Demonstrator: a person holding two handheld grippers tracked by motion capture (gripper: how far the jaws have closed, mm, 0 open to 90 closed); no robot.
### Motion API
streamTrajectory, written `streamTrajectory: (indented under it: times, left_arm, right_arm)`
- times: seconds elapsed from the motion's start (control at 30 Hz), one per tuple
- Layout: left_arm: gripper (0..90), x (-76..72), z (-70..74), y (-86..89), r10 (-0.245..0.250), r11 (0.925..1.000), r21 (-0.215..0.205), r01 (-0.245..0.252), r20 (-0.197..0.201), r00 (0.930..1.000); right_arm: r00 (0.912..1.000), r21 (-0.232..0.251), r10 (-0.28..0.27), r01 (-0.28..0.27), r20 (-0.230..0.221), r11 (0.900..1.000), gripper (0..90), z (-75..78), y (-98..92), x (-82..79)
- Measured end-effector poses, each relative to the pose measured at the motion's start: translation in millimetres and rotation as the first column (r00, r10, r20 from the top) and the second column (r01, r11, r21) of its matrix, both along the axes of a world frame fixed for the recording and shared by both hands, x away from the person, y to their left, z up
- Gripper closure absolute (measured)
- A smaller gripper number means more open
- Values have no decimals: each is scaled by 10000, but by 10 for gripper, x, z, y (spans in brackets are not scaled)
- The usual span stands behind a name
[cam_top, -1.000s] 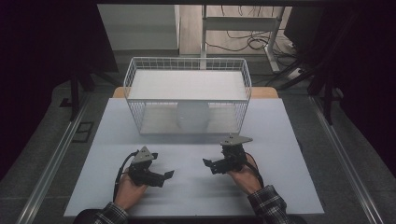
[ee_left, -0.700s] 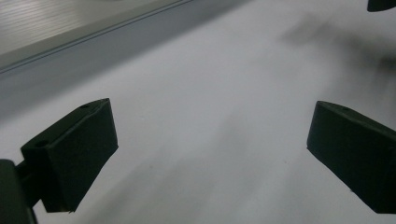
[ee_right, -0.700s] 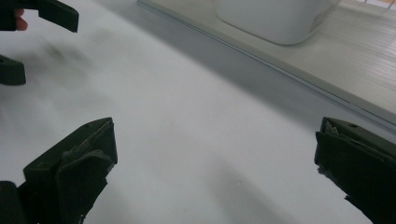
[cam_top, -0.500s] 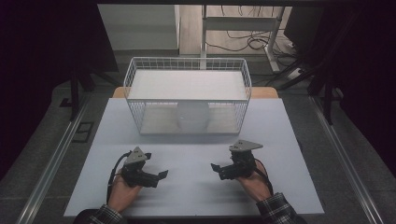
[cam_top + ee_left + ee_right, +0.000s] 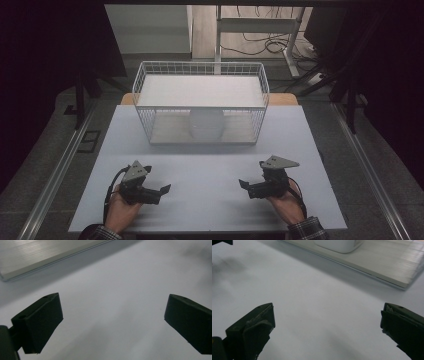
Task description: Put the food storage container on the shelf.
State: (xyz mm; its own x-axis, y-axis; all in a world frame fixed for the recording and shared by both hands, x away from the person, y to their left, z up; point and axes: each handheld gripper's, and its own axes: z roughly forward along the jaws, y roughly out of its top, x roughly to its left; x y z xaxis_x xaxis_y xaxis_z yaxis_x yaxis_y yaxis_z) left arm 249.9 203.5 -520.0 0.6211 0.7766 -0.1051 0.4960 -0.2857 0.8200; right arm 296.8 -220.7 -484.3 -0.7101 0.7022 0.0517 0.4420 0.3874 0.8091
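My left gripper [image 5: 164,189] rests low over the white table [image 5: 210,165] at the near left, held in a hand, its jaws pointing right. In the left gripper view the gripper [image 5: 113,322] is open, with bare tabletop between the jaws. My right gripper [image 5: 244,184] sits at the near right, pointing left toward the other gripper. It is open too in the right gripper view [image 5: 327,325] and holds nothing. A white wire basket [image 5: 200,67] stands at the back middle, and a rounded white object [image 5: 206,124] shows through its front wall.
The basket's pale ribbed base edge [image 5: 387,267] lies ahead of the right gripper, with the white object [image 5: 337,245] on it. The same edge [image 5: 45,257] crosses the top left of the left gripper view. Dark floor, table legs and cables lie beyond the table.
Both grippers have drawn back toward the near edge and moved apart, the left one leftward and the right one rightward. The basket has stayed put.
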Motion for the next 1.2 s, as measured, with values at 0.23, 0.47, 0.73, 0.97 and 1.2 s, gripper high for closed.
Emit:
streamTrajectory:
  times: [0.23, 0.47, 0.73, 0.97, 1.2]
  left_arm:
    - [13, -105, -2, 157, 451, 9989, -94, -451, 49, 9990]
    - [14, -202, -2, 298, 862, 9961, -216, -860, 54, 9963]
    - [14, -299, -29, 405, 1122, 9927, -444, -1124, -68, 9937]
    - [14, -362, -64, 432, 1137, 9919, -538, -1149, -241, 9932]
    - [13, -369, -64, 448, 1193, 9904, -665, -1211, -307, 9924]
  right_arm:
    - [9987, 119, -511, 510, 80, 9986, 0, 16, -215, -115]
    - [9942, 176, -1062, 1059, 148, 9942, 0, 13, -416, -249]
    - [9889, 173, -1489, 1488, 19, 9887, 0, -48, -595, -367]
    - [9825, 81, -1860, 1861, -24, 9825, 0, -83, -711, -443]
    - [9790, -324, -2024, 2016, -235, 9789, 0, -160, -777, -466]
